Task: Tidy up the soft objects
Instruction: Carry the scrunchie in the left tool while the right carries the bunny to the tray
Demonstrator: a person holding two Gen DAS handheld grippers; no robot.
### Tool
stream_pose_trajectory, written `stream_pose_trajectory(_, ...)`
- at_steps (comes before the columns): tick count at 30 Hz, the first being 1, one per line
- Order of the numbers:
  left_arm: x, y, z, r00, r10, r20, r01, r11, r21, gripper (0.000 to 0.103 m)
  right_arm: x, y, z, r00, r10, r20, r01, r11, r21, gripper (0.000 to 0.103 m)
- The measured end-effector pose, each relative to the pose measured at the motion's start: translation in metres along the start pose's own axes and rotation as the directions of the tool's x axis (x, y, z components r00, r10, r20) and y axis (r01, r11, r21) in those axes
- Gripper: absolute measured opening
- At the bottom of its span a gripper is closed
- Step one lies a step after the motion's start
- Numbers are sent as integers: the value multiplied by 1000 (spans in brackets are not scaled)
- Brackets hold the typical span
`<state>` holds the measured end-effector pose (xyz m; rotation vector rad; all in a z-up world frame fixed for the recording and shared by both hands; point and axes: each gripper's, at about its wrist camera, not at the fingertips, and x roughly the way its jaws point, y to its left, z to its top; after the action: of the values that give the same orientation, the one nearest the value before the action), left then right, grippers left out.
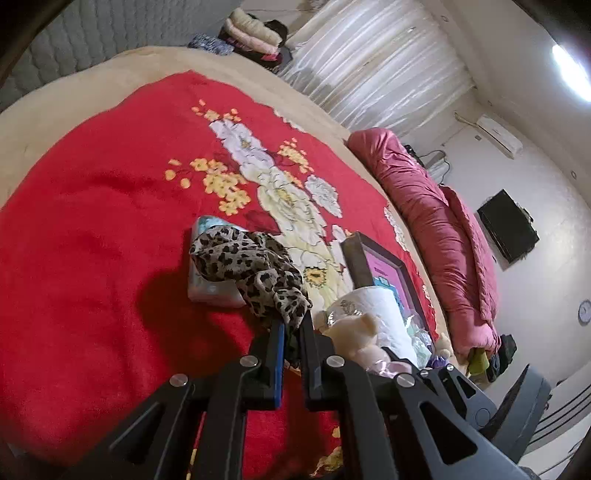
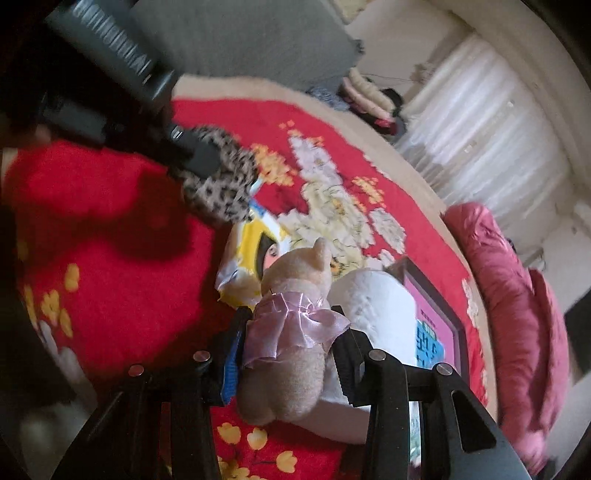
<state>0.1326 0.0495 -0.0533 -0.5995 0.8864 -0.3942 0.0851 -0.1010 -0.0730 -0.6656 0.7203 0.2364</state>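
Observation:
My left gripper (image 1: pixel 291 326) is shut on one end of a leopard-print cloth (image 1: pixel 247 266), which trails forward over a pale blue pack (image 1: pixel 210 291) on the red floral blanket (image 1: pixel 92 221). In the right wrist view the same gripper (image 2: pixel 205 162) reaches in from the upper left with the leopard-print cloth (image 2: pixel 225 192) hanging from it. My right gripper (image 2: pixel 291 317) is shut on a cream plush toy (image 2: pixel 295 373) in a pink ribbon dress, with its head pointing away from me. The plush toy (image 1: pixel 354 332) also shows at the lower right of the left wrist view.
A white paper roll (image 2: pixel 373 302) and a dark-framed pink picture (image 2: pixel 432 325) lie just right of the toy. A yellow printed bag (image 2: pixel 255 240) lies behind it. A rolled pink quilt (image 1: pixel 443 229) runs along the bed's right edge. Folded blankets (image 1: pixel 255 33) are stacked at the far end.

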Motion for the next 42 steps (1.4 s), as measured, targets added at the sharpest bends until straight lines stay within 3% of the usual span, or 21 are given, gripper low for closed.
stream_pose_trajectory(5,-5,-16,-4,1000,3,14,-4,998,61,7,-18,-13,1,998,35,52,-42,989,145,43)
stream_pose_trajectory(13,-9,-46,-21,1000,1,13,-3,989,148,7,-43,-29,-3,994,19,107,-42,976,215,43)
stream_pose_trajectory(26,-10,-76,-45,995,103,20,-104,958,265,7,-70,-62,-22,989,22,149,-71,939,337,43)
stream_pose_trajectory(33,-14,-88,-53,993,117,29,-120,948,295,7,-75,-80,-29,986,19,165,-84,915,394,43)
stream_pose_trajectory(42,-9,-123,-65,996,84,18,-85,925,372,7,-80,-109,-48,983,-7,181,-82,875,477,43)
